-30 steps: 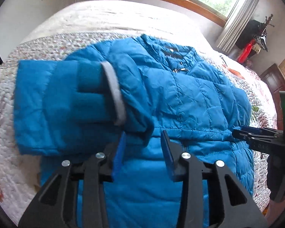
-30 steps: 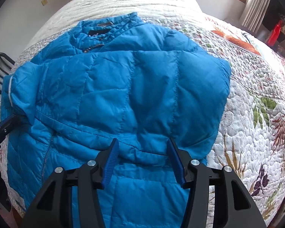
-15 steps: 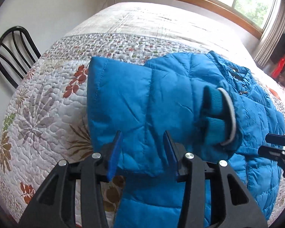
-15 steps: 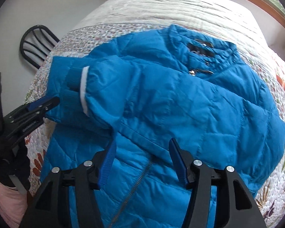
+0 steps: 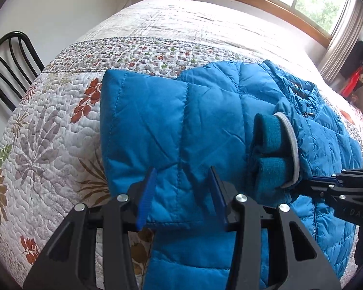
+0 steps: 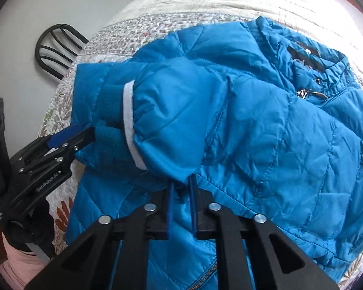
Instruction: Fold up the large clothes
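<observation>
- Left wrist view: the blue puffer jacket (image 5: 205, 125) lies on the quilted bed (image 5: 48, 133), one sleeve folded across it. The left gripper (image 5: 181, 193) stands partly open astride the folded sleeve's near edge; I cannot tell whether its pads press it.
- Right wrist view: the right gripper (image 6: 181, 207) is closing, jaws nearly together, pinching jacket fabric just below the sleeve cuff (image 6: 128, 120).
</observation>
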Tool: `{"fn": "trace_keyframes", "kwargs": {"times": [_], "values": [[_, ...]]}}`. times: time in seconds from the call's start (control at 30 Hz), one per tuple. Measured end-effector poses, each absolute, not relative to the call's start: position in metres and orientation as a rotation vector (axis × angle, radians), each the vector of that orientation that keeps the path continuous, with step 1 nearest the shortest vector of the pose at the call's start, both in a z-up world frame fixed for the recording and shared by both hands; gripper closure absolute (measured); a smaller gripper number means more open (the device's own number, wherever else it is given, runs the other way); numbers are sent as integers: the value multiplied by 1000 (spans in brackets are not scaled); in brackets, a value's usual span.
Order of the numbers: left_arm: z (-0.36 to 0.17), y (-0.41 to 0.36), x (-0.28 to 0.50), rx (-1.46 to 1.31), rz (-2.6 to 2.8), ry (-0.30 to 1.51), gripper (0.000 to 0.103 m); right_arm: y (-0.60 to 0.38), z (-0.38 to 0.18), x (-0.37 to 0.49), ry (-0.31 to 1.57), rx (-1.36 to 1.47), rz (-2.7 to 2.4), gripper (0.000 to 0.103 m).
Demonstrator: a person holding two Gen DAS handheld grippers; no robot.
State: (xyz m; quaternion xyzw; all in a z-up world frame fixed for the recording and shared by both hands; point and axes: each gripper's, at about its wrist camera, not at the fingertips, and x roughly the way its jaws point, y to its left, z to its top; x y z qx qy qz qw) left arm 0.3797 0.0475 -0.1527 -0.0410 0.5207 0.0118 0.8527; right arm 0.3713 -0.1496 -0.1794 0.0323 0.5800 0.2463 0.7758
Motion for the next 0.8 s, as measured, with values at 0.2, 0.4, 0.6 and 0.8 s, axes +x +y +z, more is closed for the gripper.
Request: {"fn": "trace_keyframes", "kwargs": {"times": [0.2, 0.4, 0.6, 0.8], "values": [[-141, 31, 375, -80, -16, 1063, 59, -194, -161, 358, 1204, 79, 457, 98], [-135, 1, 378, -59, -70, 1048, 59, -266, -154, 346, 1192, 152, 299, 98], [-155, -32, 387, -35, -118, 1098, 59, -327, -172, 337, 1232, 223, 190, 103], [-187, -48, 394, 36, -86, 1142, 59, -359, -202, 337, 1278, 313, 130, 103]]}}
